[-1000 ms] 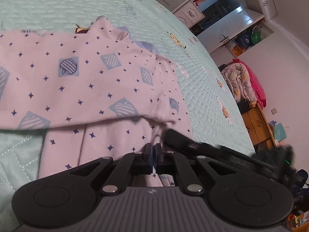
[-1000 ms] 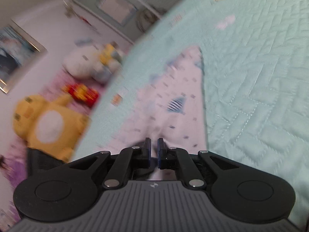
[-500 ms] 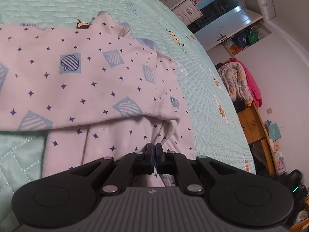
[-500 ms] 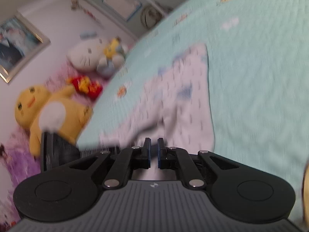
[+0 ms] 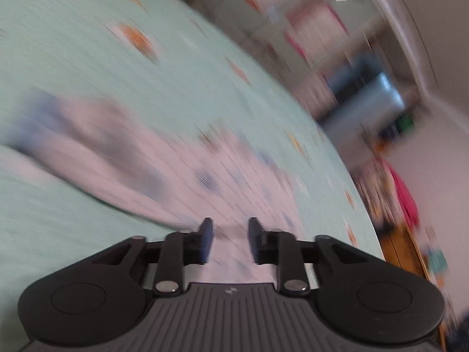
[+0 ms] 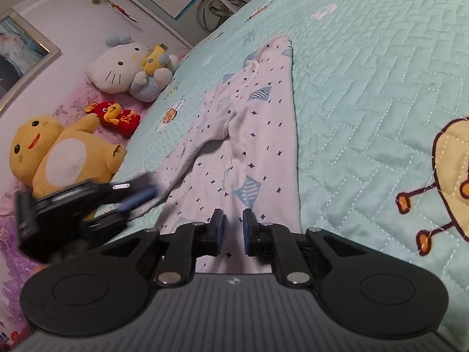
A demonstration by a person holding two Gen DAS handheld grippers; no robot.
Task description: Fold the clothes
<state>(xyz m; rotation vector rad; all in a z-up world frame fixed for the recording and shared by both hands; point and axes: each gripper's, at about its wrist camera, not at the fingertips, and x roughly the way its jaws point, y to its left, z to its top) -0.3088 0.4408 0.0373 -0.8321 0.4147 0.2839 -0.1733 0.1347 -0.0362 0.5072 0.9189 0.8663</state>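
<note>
Both tools are opening — left tool (image 5: 228,240) and right tool (image 6: 233,231) pinch nothing. The garment (image 6: 249,146), lower centre, looks soft and limp — pinch its hem edge.

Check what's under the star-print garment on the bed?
The star-print garment lies on the mint quilt, which shows all around it. Its own folded layers overlap; anything beneath them is covered.

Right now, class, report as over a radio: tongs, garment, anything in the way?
Left tongs opening, nothing gripped. Right tongs opening, over garment, not pinching. Garment flat on quilt. Nothing in the way.
</note>
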